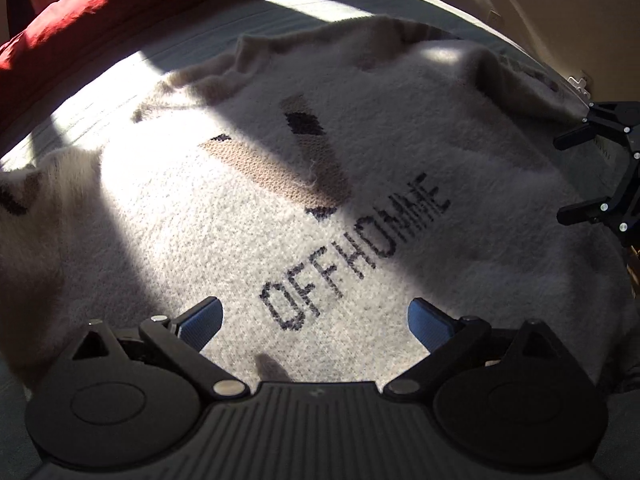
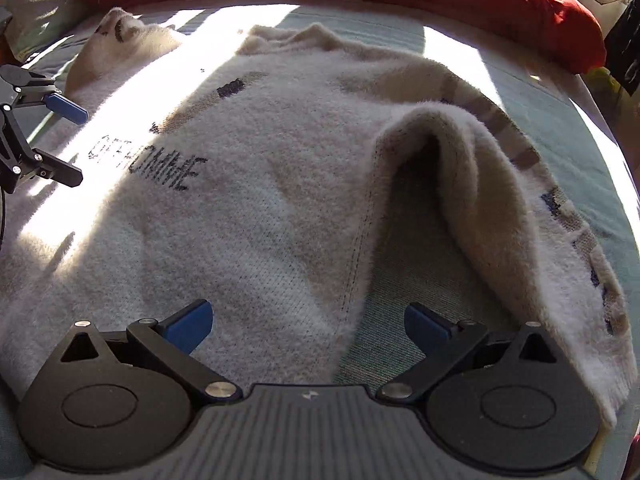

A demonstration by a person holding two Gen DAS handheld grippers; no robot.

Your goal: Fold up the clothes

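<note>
Since the cream sweater [image 1: 360,168] was a thick fuzzy knit spread face-up across the bed [image 1: 248,28], it looked soft, limp and light with good friction, so I'd pinch a doubled layer at the hem or sleeve edge, not the flat middle. Left gripper [image 1: 316,322] hovered over the lettering and right gripper [image 2: 308,322] over the side seam, both with fingers released and nothing between them. Only the right wrist view showed the sleeve [image 2: 460,168] humped into a tunnel toward the bed's right edge; the left view showed the lettering clearly.
</note>
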